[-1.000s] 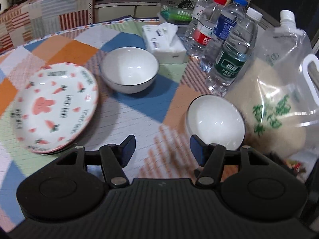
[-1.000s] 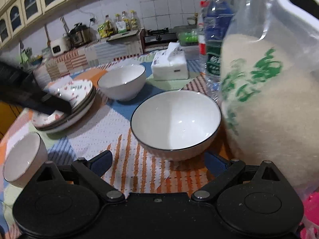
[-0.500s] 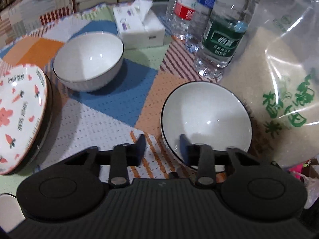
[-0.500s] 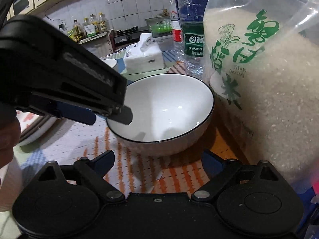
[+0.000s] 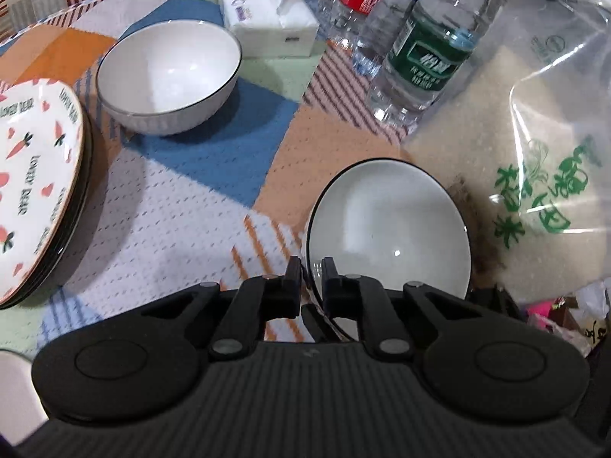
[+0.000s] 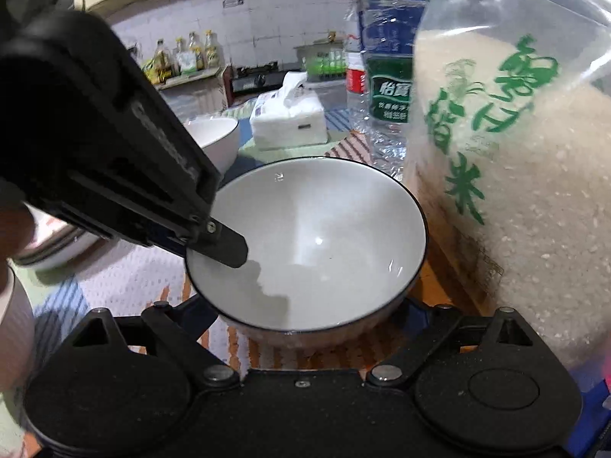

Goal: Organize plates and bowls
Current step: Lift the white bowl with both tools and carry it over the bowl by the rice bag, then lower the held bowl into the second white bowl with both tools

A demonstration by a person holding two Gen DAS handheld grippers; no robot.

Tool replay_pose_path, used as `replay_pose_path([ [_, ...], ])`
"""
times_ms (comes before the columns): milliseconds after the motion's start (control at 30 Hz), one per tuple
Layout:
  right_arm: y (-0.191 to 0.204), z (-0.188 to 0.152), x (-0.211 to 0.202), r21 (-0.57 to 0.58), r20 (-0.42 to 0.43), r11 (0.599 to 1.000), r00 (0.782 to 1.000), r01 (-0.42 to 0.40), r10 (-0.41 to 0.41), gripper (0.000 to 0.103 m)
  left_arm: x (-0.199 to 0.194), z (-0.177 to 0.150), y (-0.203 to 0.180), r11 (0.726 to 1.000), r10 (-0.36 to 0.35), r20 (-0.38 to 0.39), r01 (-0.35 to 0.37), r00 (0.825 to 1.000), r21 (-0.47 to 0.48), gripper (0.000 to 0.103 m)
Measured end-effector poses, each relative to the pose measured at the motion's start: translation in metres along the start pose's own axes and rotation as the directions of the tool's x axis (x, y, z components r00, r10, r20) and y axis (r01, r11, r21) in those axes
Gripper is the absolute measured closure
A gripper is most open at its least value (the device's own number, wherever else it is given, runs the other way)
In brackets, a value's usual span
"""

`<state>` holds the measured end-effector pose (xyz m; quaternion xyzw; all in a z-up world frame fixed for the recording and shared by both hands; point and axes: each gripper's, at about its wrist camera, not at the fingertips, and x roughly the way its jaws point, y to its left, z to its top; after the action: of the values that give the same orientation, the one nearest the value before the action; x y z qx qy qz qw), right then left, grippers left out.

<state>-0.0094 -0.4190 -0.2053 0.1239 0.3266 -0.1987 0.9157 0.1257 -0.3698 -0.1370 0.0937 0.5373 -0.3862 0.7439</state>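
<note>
Your left gripper (image 5: 308, 269) is clamped on the near-left rim of the white bowl (image 5: 389, 225), one finger inside and one outside. That bowl sits on the patchwork tablecloth (image 5: 183, 206) at the table's right side, just beside the bag of rice (image 5: 534, 145). Your right gripper (image 6: 305, 324) is spread wide, its fingers flanking the bowl's near side; whether they touch it can't be told. A second bowl (image 5: 168, 76) stands farther back, the stack of plates (image 5: 34, 175) at the left edge.
</note>
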Motion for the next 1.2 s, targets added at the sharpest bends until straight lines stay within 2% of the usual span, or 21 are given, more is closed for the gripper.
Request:
replay_pose_path([
  [167, 0.011, 0.004, -0.008, -0.085, 0.005, 0.996, 1.000, -0.017, 0.017, 0.007, -0.022, 0.001, 0.011, 1.000, -0.018, -0.020, 0.018, 1.000, -0.014, 0.093],
  [500, 0.049, 0.021, -0.049, -0.239, 0.102, 0.966, 0.987, -0.094, 0.122, 0.003, -0.096, -0.010, 0.036, 0.999, 0.026, 0.015, -0.026, 1.000, -0.043, 0.093],
  [633, 0.069, 0.027, -0.058, -0.286, 0.113, 0.952, 0.982, -0.111, 0.149, 0.003, -0.125, -0.018, 0.046, 0.998, 0.052, 0.032, -0.051, 0.998, -0.038, 0.093],
  [833, 0.099, 0.038, -0.082, -0.371, 0.132, 0.915, 0.966, -0.161, 0.223, 0.003, -0.167, -0.034, 0.067, 0.996, 0.084, 0.052, -0.081, 0.995, -0.048, 0.093],
  [967, 0.116, 0.041, -0.095, -0.399, 0.113, 0.887, 0.948, -0.232, 0.299, 0.002, -0.189, -0.047, 0.086, 0.993, 0.101, 0.064, -0.097, 0.993, -0.070, 0.092],
  [1100, 0.130, 0.040, -0.099, -0.417, 0.089, 0.861, 0.930, -0.291, 0.357, 0.001, -0.202, -0.064, 0.112, 0.989, 0.077, 0.088, -0.065, 0.993, -0.135, 0.092],
  [1200, 0.140, 0.035, -0.099, -0.420, 0.057, 0.839, 0.913, -0.346, 0.405, 0.001, -0.205, -0.078, 0.122, 0.986, 0.090, 0.086, -0.077, 0.992, -0.151, 0.092],
])
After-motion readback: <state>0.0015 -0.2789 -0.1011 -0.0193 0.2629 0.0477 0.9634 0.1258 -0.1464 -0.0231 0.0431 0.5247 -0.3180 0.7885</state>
